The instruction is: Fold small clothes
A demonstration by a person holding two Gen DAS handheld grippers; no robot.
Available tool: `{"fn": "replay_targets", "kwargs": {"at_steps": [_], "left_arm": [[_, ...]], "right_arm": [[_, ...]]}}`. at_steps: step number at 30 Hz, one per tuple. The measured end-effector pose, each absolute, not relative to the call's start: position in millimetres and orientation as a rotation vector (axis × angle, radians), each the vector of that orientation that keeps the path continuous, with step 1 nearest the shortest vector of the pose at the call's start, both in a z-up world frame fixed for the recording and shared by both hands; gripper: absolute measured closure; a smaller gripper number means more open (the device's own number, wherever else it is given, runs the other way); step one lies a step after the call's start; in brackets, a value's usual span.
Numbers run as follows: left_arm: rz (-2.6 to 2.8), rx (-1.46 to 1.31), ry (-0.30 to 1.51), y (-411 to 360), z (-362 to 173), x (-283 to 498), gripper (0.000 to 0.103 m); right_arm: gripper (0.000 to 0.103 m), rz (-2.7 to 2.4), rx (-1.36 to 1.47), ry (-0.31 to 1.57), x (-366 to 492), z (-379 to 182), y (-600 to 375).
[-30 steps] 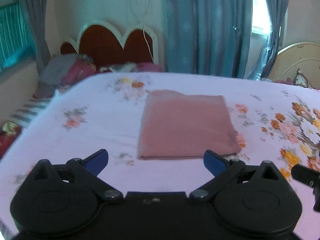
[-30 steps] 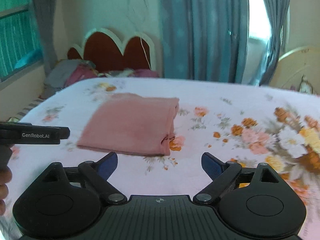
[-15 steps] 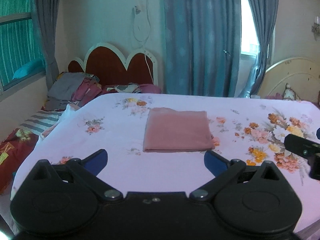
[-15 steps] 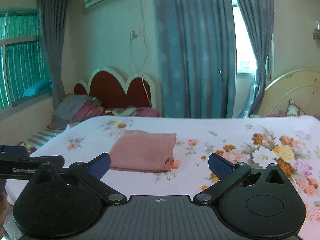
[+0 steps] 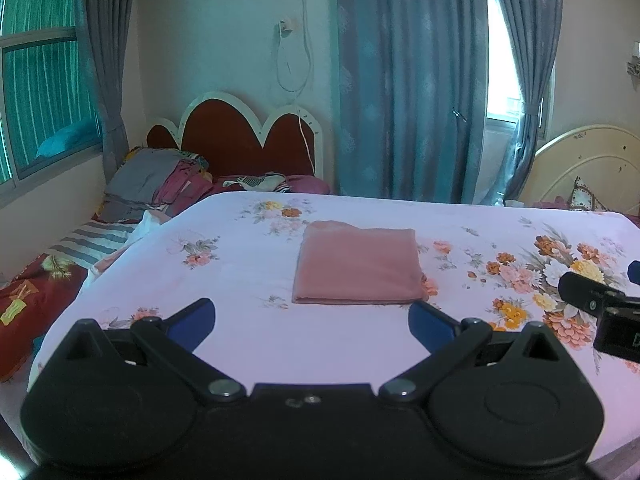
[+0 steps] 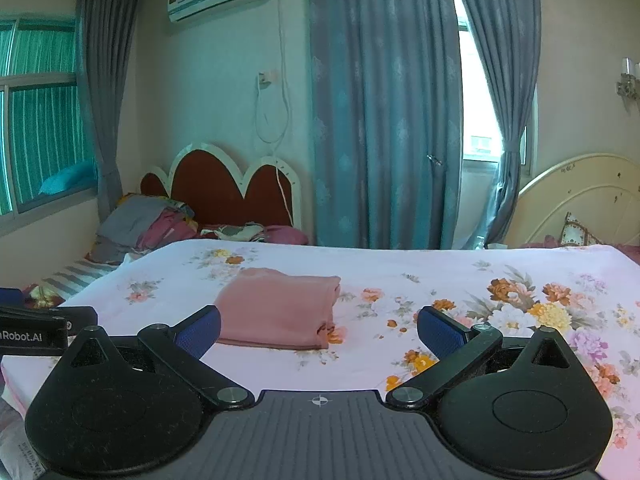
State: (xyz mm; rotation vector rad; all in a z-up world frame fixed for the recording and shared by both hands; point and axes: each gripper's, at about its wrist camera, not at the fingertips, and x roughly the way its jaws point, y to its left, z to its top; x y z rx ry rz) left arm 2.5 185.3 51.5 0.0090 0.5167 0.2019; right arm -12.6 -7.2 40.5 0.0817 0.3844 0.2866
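Note:
A pink garment point(image 5: 357, 266) lies folded into a neat rectangle on the floral bed sheet point(image 5: 248, 332). It also shows in the right wrist view point(image 6: 278, 312), left of centre. My left gripper point(image 5: 312, 320) is open and empty, held back from the garment's near edge. My right gripper point(image 6: 319, 330) is open and empty, near and to the right of the garment. The right gripper's body shows at the left wrist view's right edge point(image 5: 600, 304). The left gripper's body shows at the right wrist view's left edge point(image 6: 36, 330).
A pile of clothes point(image 5: 160, 184) lies by a red heart-shaped headboard point(image 5: 240, 144) at the back left. Blue curtains point(image 5: 408, 80) hang behind the bed. A cream headboard point(image 5: 588, 168) stands at the back right. The bed's left edge drops to red bedding point(image 5: 32, 300).
Both grippers have pulled back and up from the folded garment, so it looks smaller and farther. Both stay open and empty.

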Motion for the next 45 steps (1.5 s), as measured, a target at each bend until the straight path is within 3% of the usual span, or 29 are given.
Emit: {"fn": "replay_targets", "kwargs": {"at_steps": [45], "left_arm": [[0.203, -0.001, 0.533, 180, 51, 3, 0.000]], "right_arm": [[0.000, 0.289, 0.094, 0.384, -7, 36, -20]]}}
